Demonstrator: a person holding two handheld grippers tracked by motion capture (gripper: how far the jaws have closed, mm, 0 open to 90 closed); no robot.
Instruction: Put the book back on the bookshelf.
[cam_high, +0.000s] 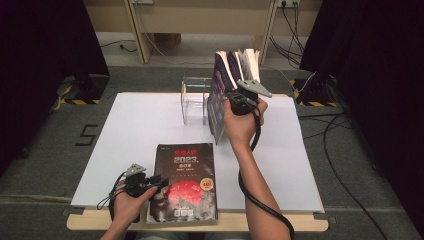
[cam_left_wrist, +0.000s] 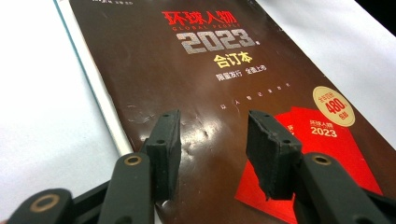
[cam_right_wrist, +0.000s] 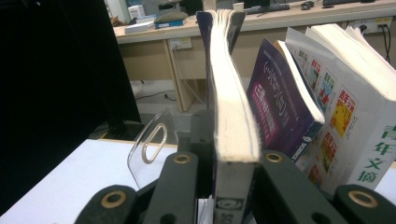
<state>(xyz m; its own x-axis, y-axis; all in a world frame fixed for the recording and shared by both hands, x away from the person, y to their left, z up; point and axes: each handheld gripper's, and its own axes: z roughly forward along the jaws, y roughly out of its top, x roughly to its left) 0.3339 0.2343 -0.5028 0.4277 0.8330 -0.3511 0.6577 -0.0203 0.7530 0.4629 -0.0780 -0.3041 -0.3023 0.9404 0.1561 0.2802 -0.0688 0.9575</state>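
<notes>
Where the person's forearms cross the near edge of the bench (cam_high: 150, 125), the left tool (cam_high: 159, 181) rests low beside the near-left corner of a dark magazine (cam_high: 186, 182), which lies flat against that near edge, about midway along it. From the left gripper view, this left tool (cam_left_wrist: 212, 140) stands partly open, its two black pads apart and hovering over the glossy brown cover (cam_left_wrist: 196, 79) with nothing between them; I cannot tell whether they touch the cover. A red patch and a round gold sticker (cam_left_wrist: 333, 106) mark the cover's near-right part.

Farther in, toward the far edge and right of the middle, the right hand (cam_high: 240, 125) holds the right tool (cam_high: 239, 97) raised above the bench. Its pads are clamped on the lower edge of an upright book (cam_high: 218, 100) with a dark cover, held on end and leaning slightly. The right gripper view shows that book (cam_right_wrist: 231, 116) edge-on between the right tool (cam_right_wrist: 224, 186)'s narrow-set pads, pale page block facing the camera.

Just beyond it stand a purple book (cam_right_wrist: 273, 107) and a thick white book (cam_right_wrist: 355, 102), both tilted. A clear acrylic stand (cam_high: 195, 100) sits near the far edge, just left of the held book, its curved end plate (cam_right_wrist: 149, 144) with an oval slot showing past the tool.
</notes>
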